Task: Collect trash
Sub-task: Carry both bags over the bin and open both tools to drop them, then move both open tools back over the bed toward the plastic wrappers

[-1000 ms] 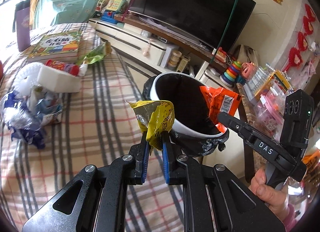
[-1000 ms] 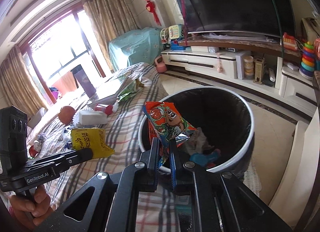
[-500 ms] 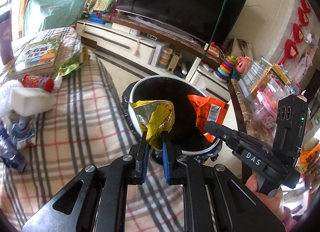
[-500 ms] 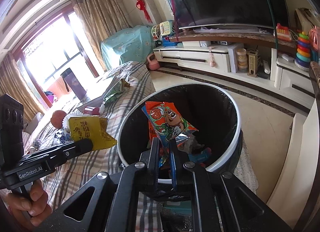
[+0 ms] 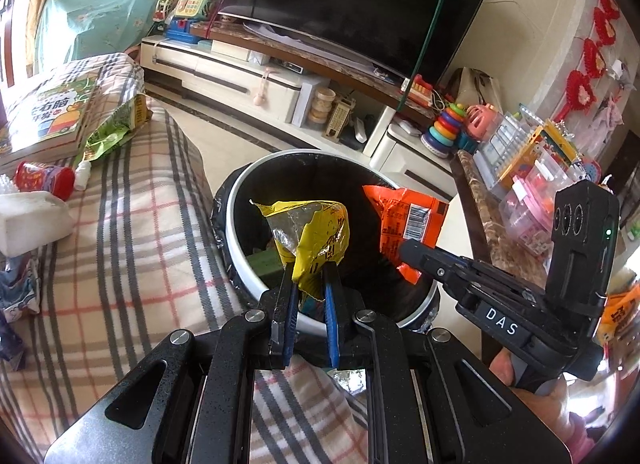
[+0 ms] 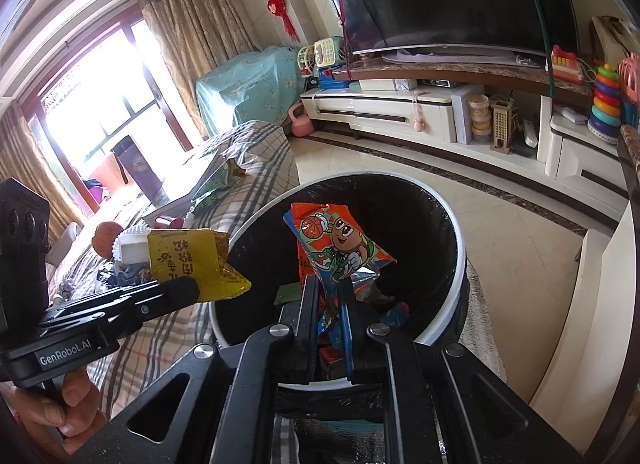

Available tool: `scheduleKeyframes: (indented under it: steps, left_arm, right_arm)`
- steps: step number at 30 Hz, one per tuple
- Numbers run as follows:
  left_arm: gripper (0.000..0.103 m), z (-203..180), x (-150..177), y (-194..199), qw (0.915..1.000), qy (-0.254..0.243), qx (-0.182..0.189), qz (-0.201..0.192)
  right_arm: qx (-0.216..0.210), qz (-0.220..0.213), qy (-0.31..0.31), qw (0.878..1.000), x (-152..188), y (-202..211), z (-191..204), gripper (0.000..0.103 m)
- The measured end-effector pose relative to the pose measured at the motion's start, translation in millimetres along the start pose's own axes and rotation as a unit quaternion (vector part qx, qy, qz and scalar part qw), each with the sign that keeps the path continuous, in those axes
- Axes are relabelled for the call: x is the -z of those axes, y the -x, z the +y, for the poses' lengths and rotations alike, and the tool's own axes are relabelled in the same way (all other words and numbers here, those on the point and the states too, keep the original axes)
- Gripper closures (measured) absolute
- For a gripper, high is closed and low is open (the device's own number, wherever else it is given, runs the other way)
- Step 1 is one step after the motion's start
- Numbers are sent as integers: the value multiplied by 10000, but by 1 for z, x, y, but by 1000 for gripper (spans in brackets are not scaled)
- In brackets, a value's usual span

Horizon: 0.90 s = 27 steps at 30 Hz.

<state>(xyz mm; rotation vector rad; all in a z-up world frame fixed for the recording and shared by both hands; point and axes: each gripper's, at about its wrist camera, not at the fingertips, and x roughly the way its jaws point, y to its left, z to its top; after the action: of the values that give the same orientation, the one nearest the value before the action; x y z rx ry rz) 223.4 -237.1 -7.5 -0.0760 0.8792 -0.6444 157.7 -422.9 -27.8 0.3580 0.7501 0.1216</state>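
Bin (image 5: 240, 199) looms nearer than a second ago; left gripper (image 5: 308, 284) pinches yellow wrapper (image 5: 316, 236), right gripper (image 6: 329, 288) orange wrapper (image 6: 340, 248), both above it. Right view alone shows trash inside.

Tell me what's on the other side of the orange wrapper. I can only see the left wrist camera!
Observer: The right wrist view shows the front of the orange wrapper. It has a cartoon figure with a basketball.
Operator: Is there rubbish under it?
Observer: Yes. The right gripper holds it over the bin, and a blue scrap lies at the bottom.
Operator: Who's holding my yellow one?
Observer: A bare hand grips the handle of the left gripper, whose jaws pinch the yellow wrapper.
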Motion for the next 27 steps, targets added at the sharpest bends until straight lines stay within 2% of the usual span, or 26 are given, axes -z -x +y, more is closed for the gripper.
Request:
scheduleKeyframes:
  steps: [9,11,13,14,15,17,21,23,27]
  left_arm:
    - [91,-7,-2,-10,9999,-132,1,70]
    - [83,-8,-2,-11,9999,-112,11,96]
    - [72,-8,-2,-12,9999,-72,3,115]
    - [69,-7,-1,-12,9999,-59,-14,121]
    - [67,-6,-1,-12,9999,-42,-24,114]
    - [67,-4,1,-11,9999,-5,-45,117]
    - [60,5,7,-5,9998,117,-94,98]
    - [57,11,12,2,9997,181,-148,48]
    - [49,26,23,16,9990,364,-260,-37]
  right_arm:
    - [-51,6,-77,10000,-4,-1,-7,89]
    - [-62,23,-127,9999,-5,-2,-10,84]
    - [-112,16,-185,9998,-6,-2,-13,67]
    - [-122,-1,-204,9997,-6,-1,-13,64]
    - [-119,-12,-205,9997,-5,0,-13,60]
    - [-128,-22,-209,9997,-5,2,-13,60]
    - [-169,-44,-228,9996,-3,5,-10,55]
    - [-200,-84,-223,9995,-2,7,-6,49]
    - [-299,-195,-166,9992,0,13,5,28]
